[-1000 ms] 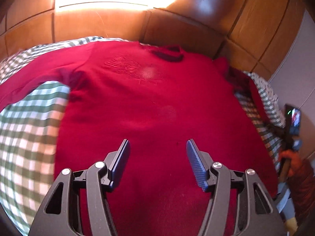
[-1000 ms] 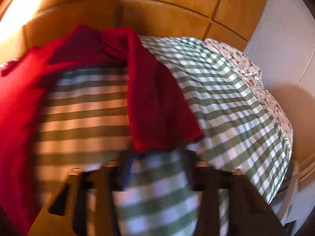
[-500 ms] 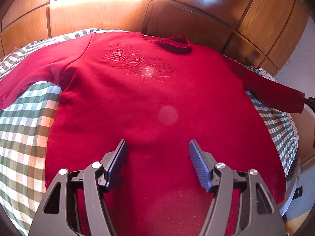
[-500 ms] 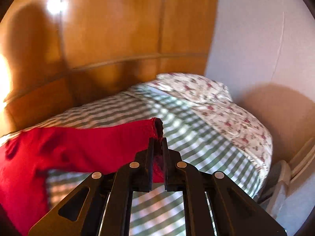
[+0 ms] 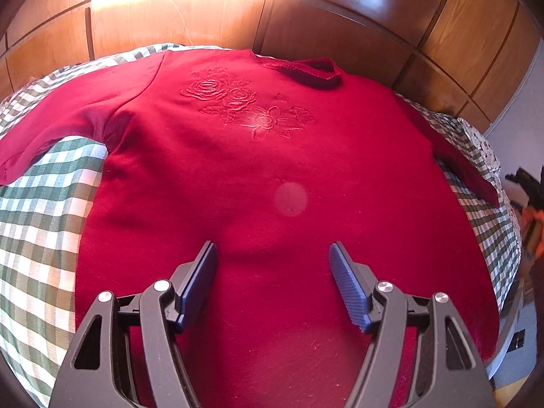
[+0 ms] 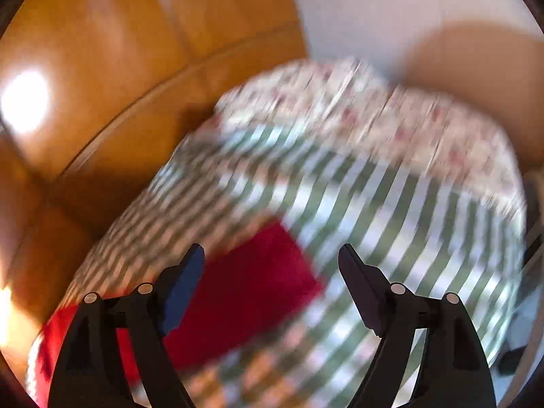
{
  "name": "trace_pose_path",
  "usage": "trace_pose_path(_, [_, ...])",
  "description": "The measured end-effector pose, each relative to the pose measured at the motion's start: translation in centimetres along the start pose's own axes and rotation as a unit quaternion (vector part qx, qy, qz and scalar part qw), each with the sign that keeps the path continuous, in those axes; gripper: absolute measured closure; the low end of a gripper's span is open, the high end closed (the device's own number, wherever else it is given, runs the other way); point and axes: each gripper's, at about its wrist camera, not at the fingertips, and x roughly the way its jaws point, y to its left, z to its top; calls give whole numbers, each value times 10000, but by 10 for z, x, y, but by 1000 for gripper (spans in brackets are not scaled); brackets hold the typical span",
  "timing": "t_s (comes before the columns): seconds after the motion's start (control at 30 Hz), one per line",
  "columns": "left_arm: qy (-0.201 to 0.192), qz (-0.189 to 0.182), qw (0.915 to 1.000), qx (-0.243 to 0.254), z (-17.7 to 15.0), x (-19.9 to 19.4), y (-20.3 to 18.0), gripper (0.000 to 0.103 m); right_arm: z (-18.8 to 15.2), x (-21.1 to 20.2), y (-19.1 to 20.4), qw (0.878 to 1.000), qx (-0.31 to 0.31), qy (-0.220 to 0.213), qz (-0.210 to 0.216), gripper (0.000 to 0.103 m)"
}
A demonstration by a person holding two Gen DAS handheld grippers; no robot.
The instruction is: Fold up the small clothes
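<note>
The right wrist view is smeared with motion, so the floral pillow (image 6: 374, 125) and checked bedcover (image 6: 391, 210) are only streaks, and the sleeve end (image 6: 244, 292) is a red blur whose cuff detail I cannot make out. The red sweater (image 5: 272, 176) lies spread face up on the bed, rose embroidery (image 5: 248, 108) below the collar, its hem cut off behind the left gripper (image 5: 273, 255). Both left gripper and right gripper (image 6: 272, 255) hang with fingers spread, grasping nothing.

Bedroom: checked bedspread (image 5: 40, 224), wooden wardrobe (image 5: 340, 27).
</note>
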Motion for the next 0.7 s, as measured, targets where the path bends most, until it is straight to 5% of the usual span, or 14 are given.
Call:
trace_pose_path(0.13, [44, 33, 10000, 76, -1, 2, -3, 32, -56, 17, -1, 9954, 162, 712, 617, 33])
trace_pose_path(0.27, [51, 30, 10000, 55, -3, 1, -2, 31, -57, 34, 2, 9950, 554, 475, 675, 37])
trace_pose_path(0.4, [32, 36, 10000, 2, -4, -1, -3, 31, -41, 48, 24, 9946, 374, 764, 588, 97])
trace_pose_path(0.5, [55, 7, 10000, 57, -5, -1, -2, 31, -23, 36, 40, 9993, -313, 189, -113, 98])
trace_pose_path(0.6, [48, 14, 9999, 144, -8, -2, -1, 31, -13, 63, 34, 9968, -279, 504, -557, 98])
trace_pose_path(0.67, [23, -46, 10000, 44, -9, -8, 3, 31, -19, 72, 39, 9962, -375, 687, -373, 98])
trace_pose_path(0.7, [17, -74, 10000, -26, -10, -12, 5, 31, -22, 69, 39, 9965, -362, 672, -338, 88])
